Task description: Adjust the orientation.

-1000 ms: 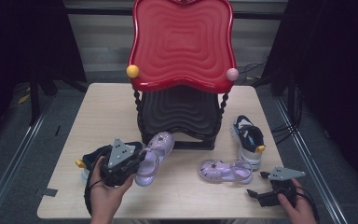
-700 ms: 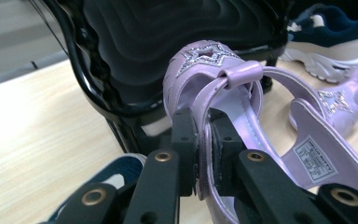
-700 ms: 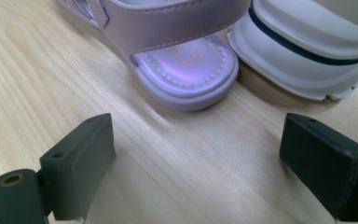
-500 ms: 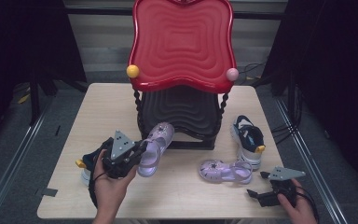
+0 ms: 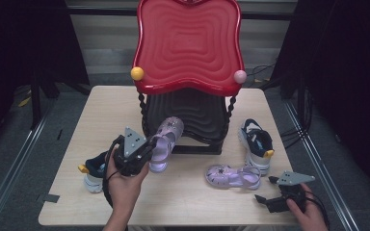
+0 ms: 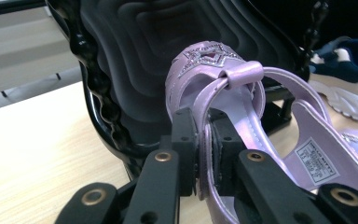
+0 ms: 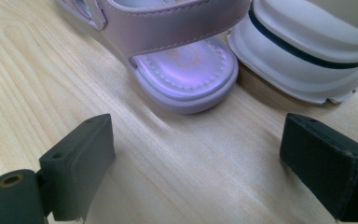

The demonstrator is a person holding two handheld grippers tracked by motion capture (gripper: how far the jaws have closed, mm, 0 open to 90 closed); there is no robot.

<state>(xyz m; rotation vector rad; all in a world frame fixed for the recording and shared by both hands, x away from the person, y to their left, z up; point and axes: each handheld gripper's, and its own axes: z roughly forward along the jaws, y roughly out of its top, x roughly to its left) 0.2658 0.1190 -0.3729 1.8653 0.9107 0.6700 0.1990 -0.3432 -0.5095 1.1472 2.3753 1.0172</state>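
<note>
My left gripper (image 5: 148,150) (image 6: 204,154) is shut on the heel strap of a lilac sandal (image 5: 166,137) (image 6: 242,121). The sandal hangs off the table with its glittery toe tilted up toward the black lower shelf (image 5: 192,113) (image 6: 168,46) of the rack. A matching lilac sandal (image 5: 233,175) (image 7: 186,70) lies flat on the table to the right. My right gripper (image 5: 265,199) (image 7: 196,177) rests open at the front right corner. It faces that sandal's heel, with bare wood between its pads.
The rack has a wavy red top tray (image 5: 188,43) with a yellow knob and a pink knob. A navy and white sneaker (image 5: 256,142) (image 7: 307,51) stands right of the rack, touching the flat sandal. Its mate (image 5: 95,171) lies by my left hand. The wooden table (image 5: 197,207) carries everything.
My left gripper has lifted the lilac sandal off the table and carried it up and right toward the black shelf. The right gripper has stayed put.
</note>
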